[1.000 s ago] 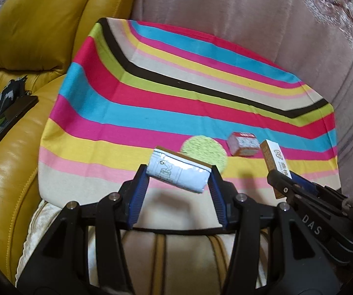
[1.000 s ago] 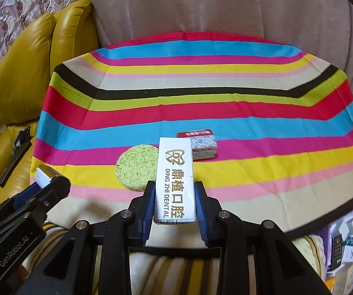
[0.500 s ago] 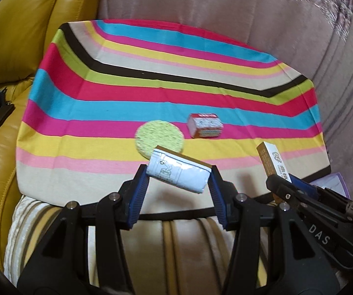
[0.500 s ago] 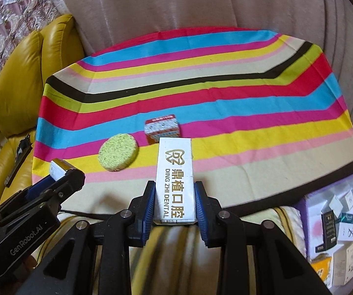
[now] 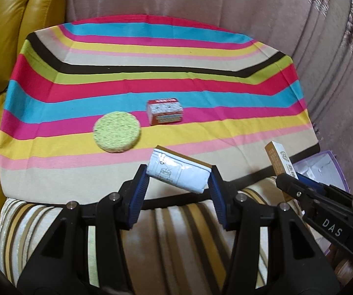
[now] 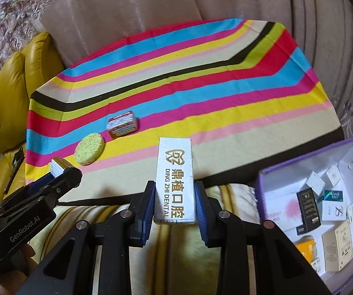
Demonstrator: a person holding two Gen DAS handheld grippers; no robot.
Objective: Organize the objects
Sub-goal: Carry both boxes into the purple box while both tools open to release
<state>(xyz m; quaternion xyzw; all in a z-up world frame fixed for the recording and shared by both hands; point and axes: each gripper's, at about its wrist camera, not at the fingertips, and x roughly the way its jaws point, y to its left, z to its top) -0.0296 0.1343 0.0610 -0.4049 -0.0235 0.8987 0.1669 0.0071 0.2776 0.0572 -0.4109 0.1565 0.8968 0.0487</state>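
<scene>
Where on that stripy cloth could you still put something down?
The cloth is bare on its whole far half behind the red box, and on its right side towards the purple bin. Only the near left is taken, by the box and the sponge. The bin is crowded.

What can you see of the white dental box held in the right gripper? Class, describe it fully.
The white dental box is a long, slim carton, apparently card, with a gold tooth logo, gold Chinese characters and "DING ZHI DENTAL" along its top face. The left wrist view shows a tan side panel. It looks closed and undamaged. The right gripper is shut on its near end, blue pads on both long sides, so it juts forward, in the air over the near edge of the striped cloth. Nothing else touches it.
</scene>
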